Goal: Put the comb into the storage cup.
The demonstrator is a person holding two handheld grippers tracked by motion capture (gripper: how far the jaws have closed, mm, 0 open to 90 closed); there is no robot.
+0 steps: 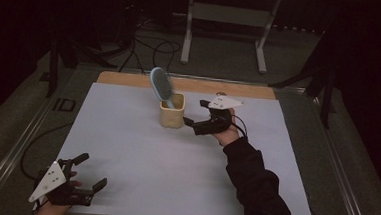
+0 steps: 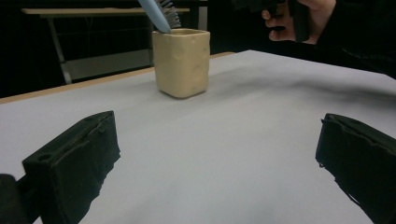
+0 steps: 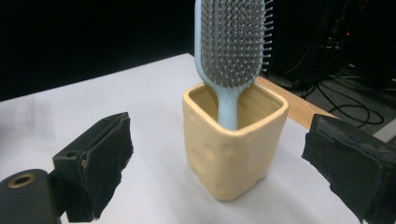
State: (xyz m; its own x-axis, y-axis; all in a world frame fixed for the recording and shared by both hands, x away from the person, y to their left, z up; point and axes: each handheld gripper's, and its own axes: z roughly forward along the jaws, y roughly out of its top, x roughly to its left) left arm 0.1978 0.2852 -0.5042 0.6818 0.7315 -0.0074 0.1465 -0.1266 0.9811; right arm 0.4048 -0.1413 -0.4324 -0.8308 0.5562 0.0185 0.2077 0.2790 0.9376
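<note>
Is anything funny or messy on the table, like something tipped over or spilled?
Nothing is spilled or broken. The yellow cup stands upright on the white sheet. The blue hairbrush stands handle-down in it, leaning against the rim with its bristle head sticking out high. Both tools, right and left, are open and hold nothing.

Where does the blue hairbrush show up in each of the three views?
High view: hairbrush at upper centre, handle down in the yellow cup.
Left gripper view: hairbrush cut by the top edge, left of centre.
Right gripper view: hairbrush at top centre, bristles facing the camera.
Shared landmark: the yellow cup.
</note>
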